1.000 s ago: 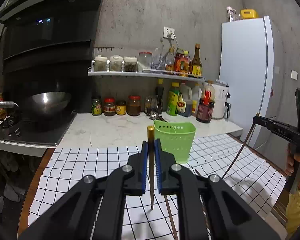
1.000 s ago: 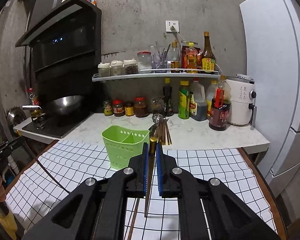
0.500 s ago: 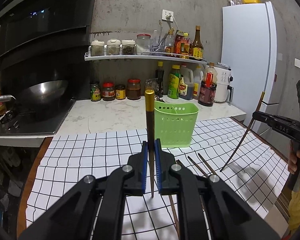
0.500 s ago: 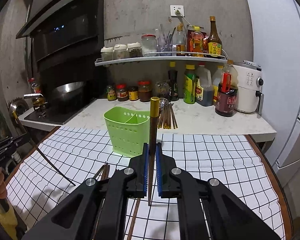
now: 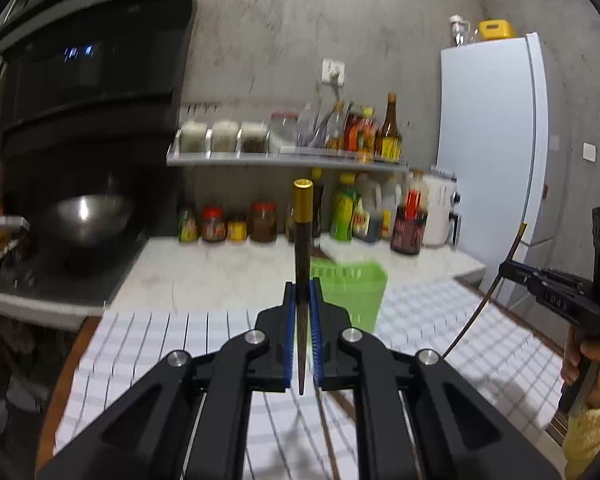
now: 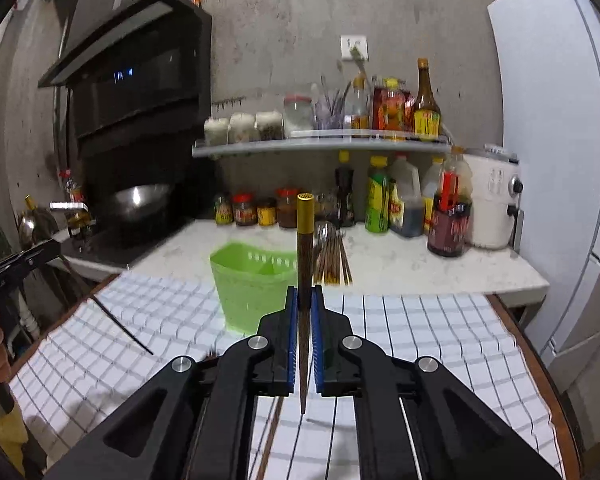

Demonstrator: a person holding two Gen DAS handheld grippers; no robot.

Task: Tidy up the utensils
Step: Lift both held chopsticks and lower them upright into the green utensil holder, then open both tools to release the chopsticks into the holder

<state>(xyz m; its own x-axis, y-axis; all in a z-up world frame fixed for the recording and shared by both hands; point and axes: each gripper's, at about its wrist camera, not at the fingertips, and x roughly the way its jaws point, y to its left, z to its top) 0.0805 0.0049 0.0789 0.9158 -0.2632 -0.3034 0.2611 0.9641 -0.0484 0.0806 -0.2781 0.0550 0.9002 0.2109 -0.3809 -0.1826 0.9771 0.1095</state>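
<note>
My left gripper is shut on a dark chopstick with a gold cap, held upright above the checked cloth. Behind it stands the green plastic utensil basket. My right gripper is shut on a like chopstick, also upright, and the green basket is just ahead to its left. Each view shows the other gripper from the side: the right one with its chopstick, the left one with its chopstick slanting down.
Loose chopsticks lie on the checked cloth under my right gripper. A bundle of chopsticks with a spoon lies on the marble counter behind the basket. Bottles, jars, a shelf, a wok and a fridge line the back and right.
The left gripper has risen with its chopstick, and the basket now sits lower in its blurred view. The right gripper has hardly moved. Both grips are unchanged.
</note>
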